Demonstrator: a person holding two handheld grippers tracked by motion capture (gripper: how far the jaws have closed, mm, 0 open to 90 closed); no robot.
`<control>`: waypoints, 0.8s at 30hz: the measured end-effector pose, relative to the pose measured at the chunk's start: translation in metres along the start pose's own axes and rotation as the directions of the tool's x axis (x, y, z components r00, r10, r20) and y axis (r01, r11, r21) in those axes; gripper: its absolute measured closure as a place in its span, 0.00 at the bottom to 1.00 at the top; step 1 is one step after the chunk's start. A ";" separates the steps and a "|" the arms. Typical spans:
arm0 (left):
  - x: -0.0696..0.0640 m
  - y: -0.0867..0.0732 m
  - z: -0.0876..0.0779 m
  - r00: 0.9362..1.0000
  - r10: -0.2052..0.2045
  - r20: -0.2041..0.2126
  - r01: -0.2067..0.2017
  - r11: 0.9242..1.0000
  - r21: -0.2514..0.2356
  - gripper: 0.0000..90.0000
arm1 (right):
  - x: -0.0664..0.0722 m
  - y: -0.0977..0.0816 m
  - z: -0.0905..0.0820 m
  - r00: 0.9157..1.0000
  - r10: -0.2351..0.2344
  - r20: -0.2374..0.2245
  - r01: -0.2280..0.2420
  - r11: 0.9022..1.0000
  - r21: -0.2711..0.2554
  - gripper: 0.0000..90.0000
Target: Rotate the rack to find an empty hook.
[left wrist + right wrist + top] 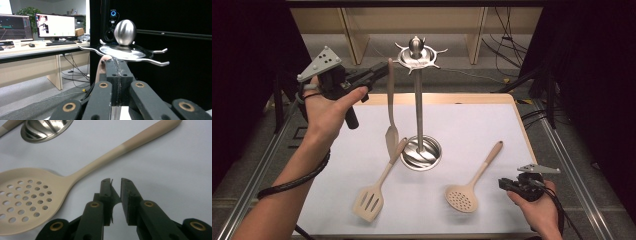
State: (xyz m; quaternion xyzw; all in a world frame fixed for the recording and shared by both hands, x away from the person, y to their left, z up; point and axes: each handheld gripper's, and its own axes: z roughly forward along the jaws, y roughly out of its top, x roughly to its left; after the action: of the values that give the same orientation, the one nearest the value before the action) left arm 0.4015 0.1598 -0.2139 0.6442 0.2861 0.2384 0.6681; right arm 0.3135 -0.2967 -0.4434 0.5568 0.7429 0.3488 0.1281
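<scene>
Left claw (379,71): raised just left of the utensil stand's (418,107) hooked crown, jaws pressed together on the top of a hanging spatula's handle (390,107); its blade dangles beside the stand's base. Slotted turner (374,187): flat on the tabletop (462,130), in front-left of the base, handle tip touching it. Skimmer (469,185): flat, in front-right of the stand. Right claw (507,184): just right of the skimmer's bowl, jaws slightly spread, pinching nothing.

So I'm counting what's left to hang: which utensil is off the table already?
The plain spatula, hanging upright from the left gripper beside the stand's top. The slotted turner and perforated skimmer lie flat.
</scene>
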 end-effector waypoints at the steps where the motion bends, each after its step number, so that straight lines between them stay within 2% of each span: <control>1: 0.000 0.000 0.001 1.000 0.000 -0.003 0.000 1.000 0.003 0.99 | -0.001 0.000 0.000 1.000 -0.006 0.000 0.006 1.000 0.003 0.89; 3: 0.002 0.001 0.002 1.000 -0.002 -0.005 0.002 1.000 0.007 0.99 | 0.000 0.000 0.001 1.000 0.001 0.011 -0.001 1.000 0.001 0.89; 6: 0.003 0.002 0.003 1.000 -0.005 -0.023 0.005 1.000 0.003 0.99 | 0.000 0.000 0.000 1.000 0.004 -0.003 -0.004 1.000 -0.004 0.89; 8: 0.005 0.002 0.003 1.000 -0.003 -0.028 0.003 1.000 0.004 0.99 | -0.001 0.000 -0.001 1.000 -0.009 0.000 0.009 1.000 0.003 0.89; 9: 0.005 0.002 0.004 1.000 0.000 -0.032 0.001 1.000 0.006 0.99 | -0.003 0.000 0.000 0.999 -0.040 0.010 0.040 0.999 -0.004 0.89; 11: 0.006 0.003 0.005 0.999 0.008 -0.039 -0.008 1.000 0.012 0.99 | -0.004 0.000 0.000 0.999 -0.042 0.009 0.042 0.999 -0.008 0.89; 12: 0.007 0.003 0.007 0.999 0.008 -0.043 -0.008 1.000 0.014 0.99 | -0.001 0.000 0.001 1.000 -0.005 -0.004 0.005 1.000 -0.002 0.89; 13: 0.008 0.004 0.008 0.999 0.005 -0.045 -0.004 1.000 0.015 0.99 | 0.000 0.000 0.000 1.000 0.001 -0.001 -0.001 1.000 0.003 0.89; 14: 0.009 0.004 0.008 0.999 0.008 -0.048 -0.007 1.000 0.017 0.99 | 0.000 0.000 0.001 1.000 0.001 0.010 -0.001 1.000 0.000 0.89; 19: 0.011 0.006 0.012 0.998 0.006 -0.058 -0.004 1.000 0.022 0.99 | -0.001 0.000 0.000 1.000 0.001 0.005 -0.001 1.000 0.001 0.89; 20: 0.012 0.006 0.012 0.998 0.009 -0.061 -0.008 1.000 0.024 0.99 | -0.003 0.000 0.000 0.999 -0.034 0.015 0.034 0.999 -0.007 0.89; 21: 0.013 0.006 0.012 0.998 0.009 -0.063 -0.007 1.000 0.024 0.99 | -0.001 0.000 0.000 1.000 0.006 0.006 -0.006 1.000 0.002 0.89; 24: 0.014 0.007 0.012 0.998 0.009 -0.062 -0.008 1.000 0.026 0.99 | -0.001 0.000 -0.001 1.000 -0.003 0.006 0.003 1.000 0.000 0.89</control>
State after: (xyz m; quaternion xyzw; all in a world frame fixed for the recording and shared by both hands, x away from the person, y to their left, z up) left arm 0.4204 0.1607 -0.2078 0.6461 0.3068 0.2574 0.6497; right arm 0.3132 -0.2984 -0.4434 0.5565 0.7434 0.3471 0.1309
